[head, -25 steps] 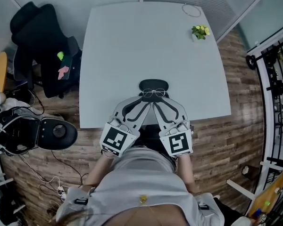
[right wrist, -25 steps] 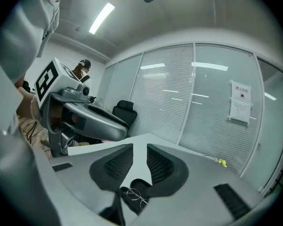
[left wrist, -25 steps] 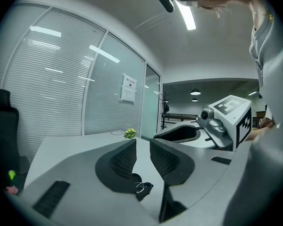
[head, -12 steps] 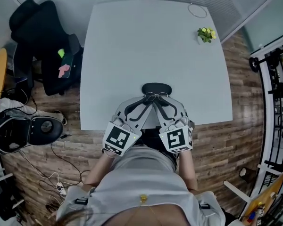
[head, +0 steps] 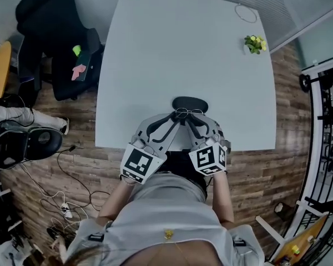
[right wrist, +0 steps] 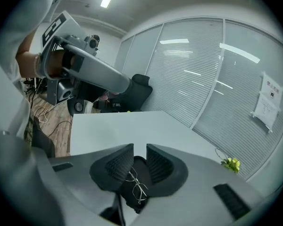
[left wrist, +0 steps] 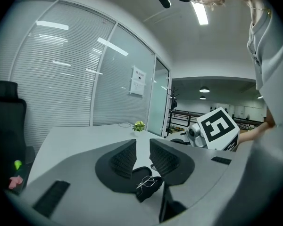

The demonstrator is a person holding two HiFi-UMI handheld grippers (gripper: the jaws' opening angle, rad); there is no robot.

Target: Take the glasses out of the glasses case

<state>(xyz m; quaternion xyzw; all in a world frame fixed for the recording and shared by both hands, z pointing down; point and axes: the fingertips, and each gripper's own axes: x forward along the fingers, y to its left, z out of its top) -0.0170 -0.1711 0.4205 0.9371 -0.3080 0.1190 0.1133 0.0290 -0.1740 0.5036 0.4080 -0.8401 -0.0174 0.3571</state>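
I hold both forearms close to my body, and the two tongs angle inward in a V whose tips nearly meet at 12 o'clock, over the near edge of the tabletop (head: 183, 49). My left tongs (head: 173, 119) point toward 1 o'clock and my right tongs (head: 195, 120) toward 11 o'clock, their marker cubes low by my waist.

The black glasses case (head: 190, 103) lies on the tabletop just beyond the tips. The thin wire glasses (head: 190, 113) rest at its near edge, right where the tips converge.

In the left gripper view, my left tongs (left wrist: 142, 150) stand slightly spread, with bare tabletop showing through the gap. The glasses (left wrist: 146, 181) lie on the case (left wrist: 151, 192) just below.

My right tongs (right wrist: 140, 160) are likewise a little spread over the case (right wrist: 132, 194), pinching nothing. The glasses (right wrist: 137, 185) lie just under the pads.

A small plant (head: 254, 43) sits at 2 o'clock, well apart.
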